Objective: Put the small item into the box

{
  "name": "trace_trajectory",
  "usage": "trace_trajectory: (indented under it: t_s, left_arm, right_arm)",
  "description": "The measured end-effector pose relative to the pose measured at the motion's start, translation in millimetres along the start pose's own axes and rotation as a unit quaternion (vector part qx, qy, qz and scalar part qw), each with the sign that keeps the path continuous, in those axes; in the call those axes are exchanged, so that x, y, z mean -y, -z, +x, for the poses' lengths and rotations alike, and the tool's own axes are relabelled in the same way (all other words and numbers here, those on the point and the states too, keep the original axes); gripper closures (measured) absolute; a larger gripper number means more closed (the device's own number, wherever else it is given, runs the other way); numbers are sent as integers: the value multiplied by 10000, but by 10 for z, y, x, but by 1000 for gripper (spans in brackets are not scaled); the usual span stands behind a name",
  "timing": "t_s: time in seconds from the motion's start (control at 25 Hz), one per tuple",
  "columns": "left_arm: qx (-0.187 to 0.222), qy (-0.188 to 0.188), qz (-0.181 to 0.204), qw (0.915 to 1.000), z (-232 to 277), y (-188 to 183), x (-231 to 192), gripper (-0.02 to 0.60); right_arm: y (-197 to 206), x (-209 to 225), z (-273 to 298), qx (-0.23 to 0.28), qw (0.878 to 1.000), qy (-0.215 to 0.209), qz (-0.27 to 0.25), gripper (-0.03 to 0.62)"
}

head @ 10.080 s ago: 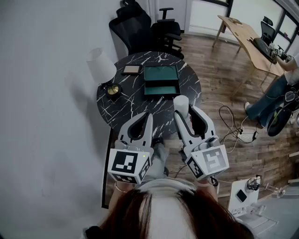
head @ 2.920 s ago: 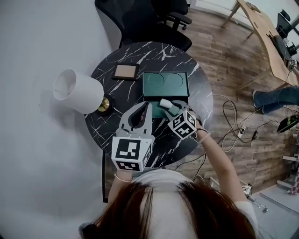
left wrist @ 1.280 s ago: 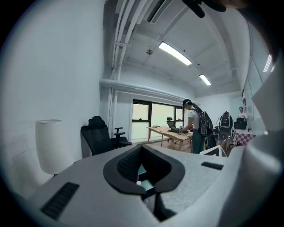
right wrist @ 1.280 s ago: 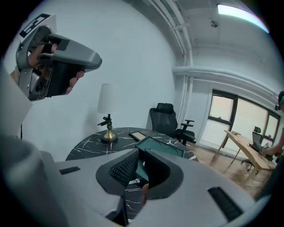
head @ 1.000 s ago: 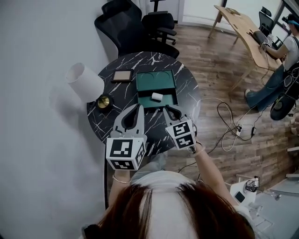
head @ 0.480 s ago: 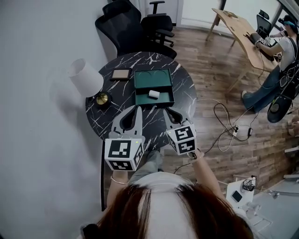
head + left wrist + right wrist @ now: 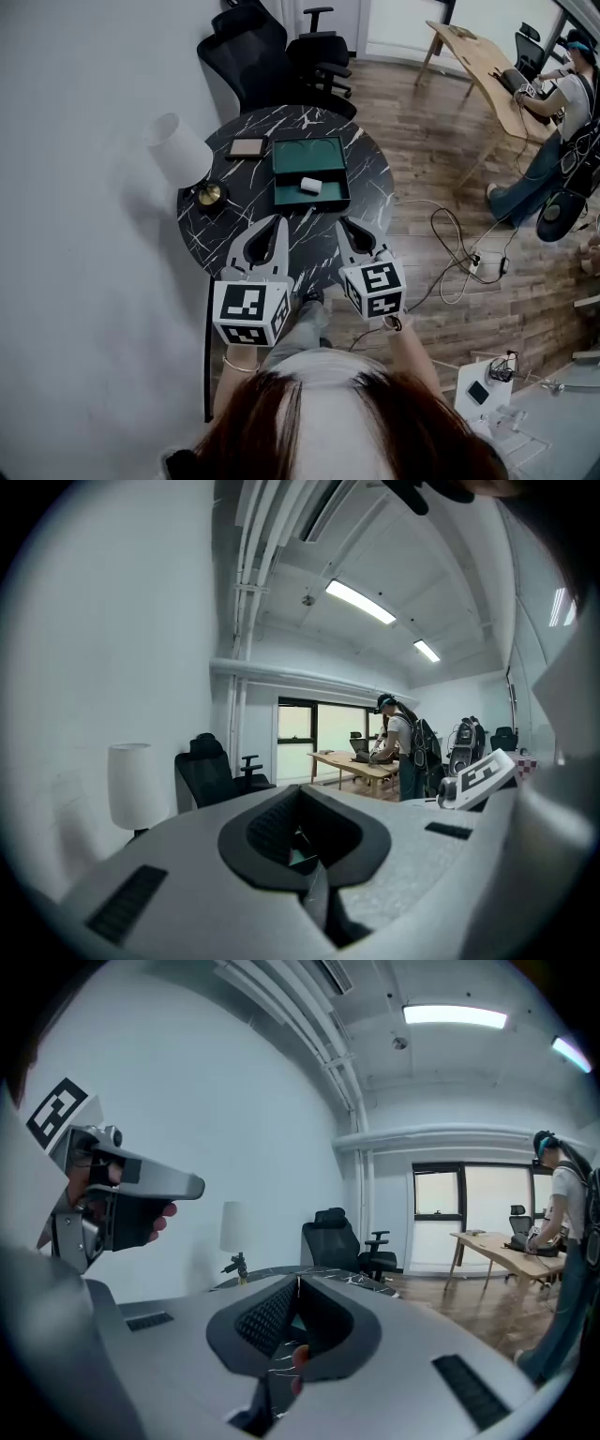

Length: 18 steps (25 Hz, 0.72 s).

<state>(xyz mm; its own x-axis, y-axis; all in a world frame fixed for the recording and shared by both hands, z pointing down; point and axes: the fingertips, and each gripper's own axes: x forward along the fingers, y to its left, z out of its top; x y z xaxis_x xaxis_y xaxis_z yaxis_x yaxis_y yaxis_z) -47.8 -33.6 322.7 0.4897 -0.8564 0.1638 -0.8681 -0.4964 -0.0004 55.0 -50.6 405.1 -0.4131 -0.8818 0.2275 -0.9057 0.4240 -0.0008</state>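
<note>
The right gripper (image 7: 298,1282) has its grey jaws with black ribbed pads met at the tips, with nothing between them. Past them lies a round black marble-patterned table (image 7: 246,1277), with a white-shaded lamp (image 7: 231,1224) at its left edge and a black office chair (image 7: 336,1234) behind. At upper left a hand (image 7: 150,1222) grips the left gripper (image 7: 141,1177), whose black-and-white marker cube shows. At right, a person (image 7: 565,1241) stands by a long wooden desk (image 7: 502,1246).

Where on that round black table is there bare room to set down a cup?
Bare marble lies right of the green box, out to the edge of the table, and in front of it, between the box and the left gripper and right gripper. The back left is crowded: lamp, tan square and box sit close together.
</note>
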Motion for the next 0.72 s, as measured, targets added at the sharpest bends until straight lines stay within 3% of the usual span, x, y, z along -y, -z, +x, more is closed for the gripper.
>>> trace_trajectory:
  t_s: [0.72]
  left_arm:
    - [46, 75, 105, 9999, -489, 119, 257, 572]
  right_arm:
    - [-354, -274, -741, 883, 9956, 63, 300, 568]
